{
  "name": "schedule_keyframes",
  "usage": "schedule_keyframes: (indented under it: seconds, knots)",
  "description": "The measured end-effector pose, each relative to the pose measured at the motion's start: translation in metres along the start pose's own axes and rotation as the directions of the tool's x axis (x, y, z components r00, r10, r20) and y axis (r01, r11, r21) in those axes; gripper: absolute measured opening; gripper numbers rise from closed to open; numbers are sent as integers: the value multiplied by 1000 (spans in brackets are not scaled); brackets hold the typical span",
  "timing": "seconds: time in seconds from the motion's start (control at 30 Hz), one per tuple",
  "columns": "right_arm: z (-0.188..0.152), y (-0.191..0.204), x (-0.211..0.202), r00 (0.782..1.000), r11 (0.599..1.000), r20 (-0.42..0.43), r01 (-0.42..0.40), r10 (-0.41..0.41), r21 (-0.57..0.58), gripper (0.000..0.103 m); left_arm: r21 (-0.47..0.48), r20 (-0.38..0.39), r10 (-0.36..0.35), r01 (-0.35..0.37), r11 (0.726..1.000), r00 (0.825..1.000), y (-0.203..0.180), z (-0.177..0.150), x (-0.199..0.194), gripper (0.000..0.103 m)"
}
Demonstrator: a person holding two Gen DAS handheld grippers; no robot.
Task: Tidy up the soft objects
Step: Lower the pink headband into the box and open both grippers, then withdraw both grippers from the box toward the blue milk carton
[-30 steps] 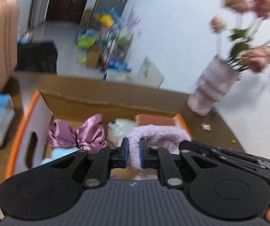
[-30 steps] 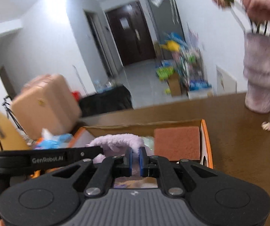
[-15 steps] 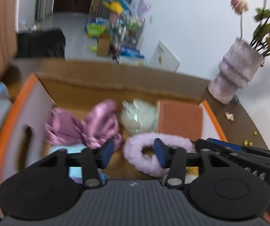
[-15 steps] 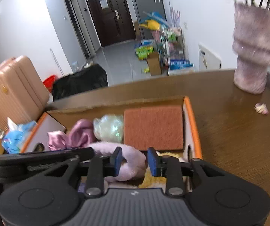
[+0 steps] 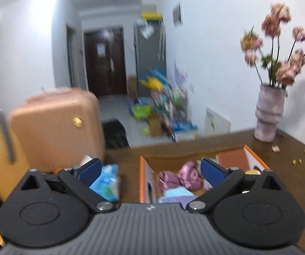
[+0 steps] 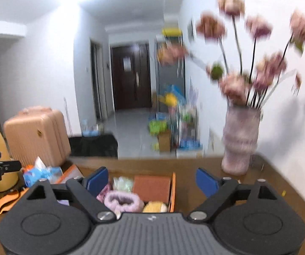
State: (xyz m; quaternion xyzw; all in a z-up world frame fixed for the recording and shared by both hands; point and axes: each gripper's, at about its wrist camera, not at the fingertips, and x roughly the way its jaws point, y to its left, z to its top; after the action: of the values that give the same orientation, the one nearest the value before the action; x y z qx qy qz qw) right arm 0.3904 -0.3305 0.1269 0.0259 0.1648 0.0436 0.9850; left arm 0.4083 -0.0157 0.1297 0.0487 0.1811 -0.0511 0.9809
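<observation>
Both tools hang above the table with nothing in their grip. The left gripper [image 5: 150, 169] has its jaws spreading wide and bare; ahead of it and slightly right sits the cardboard box [image 5: 146, 176] with orange edges, and in it a shiny mauve satin bow [image 5: 180, 178]. The right gripper [image 6: 152, 179] is likewise opening, with nothing between its blue pads [image 6: 98, 179]. Just below and ahead of it, inside the box [image 6: 173, 189], lies the fluffy lilac headband [image 6: 122, 200], curled in a loose ring, released. Beside it rest a rust-brown pad [image 6: 152, 186] and a yellow plush lump [image 6: 154, 207]. A pink vase [image 6: 239, 140] of flowers stands off to the right
</observation>
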Motion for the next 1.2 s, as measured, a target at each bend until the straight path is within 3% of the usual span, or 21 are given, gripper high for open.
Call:
schedule_keyframes:
  seconds: [0.3,0.53,0.7,0.8,0.9,1.03,1.2]
  knots:
    - [-21,21,-69,996,1000,91,-3,1,28,93,-20,125,32,-30,999,992,0,-25,-81,103]
    - [-97,51,-152,985,998,159,-61,62,-9,96,-31,149,30,-26,999,988,-8,-101,-158,103]
    - [-147,68,-189,986,997,150,-73,77,-31,97,-27,187,-70,76,997,980,-13,-161,-200,103]
    - [-179,79,-210,986,995,139,-89,95,-54,97,-7,179,-54,56,998,982,-14,-184,-216,103]
    - [-209,85,-229,987,997,148,-50,57,-57,97,-42,128,-78,84,996,989,-12,-198,-225,103]
    - [-222,85,-225,995,998,79,-52,54,-35,97,-48,96,-87,92,995,992,-17,-202,-223,103]
    - [-220,80,-226,996,1000,85,-29,29,-4,95,-42,77,-81,84,996,994,-20,-202,-219,103]
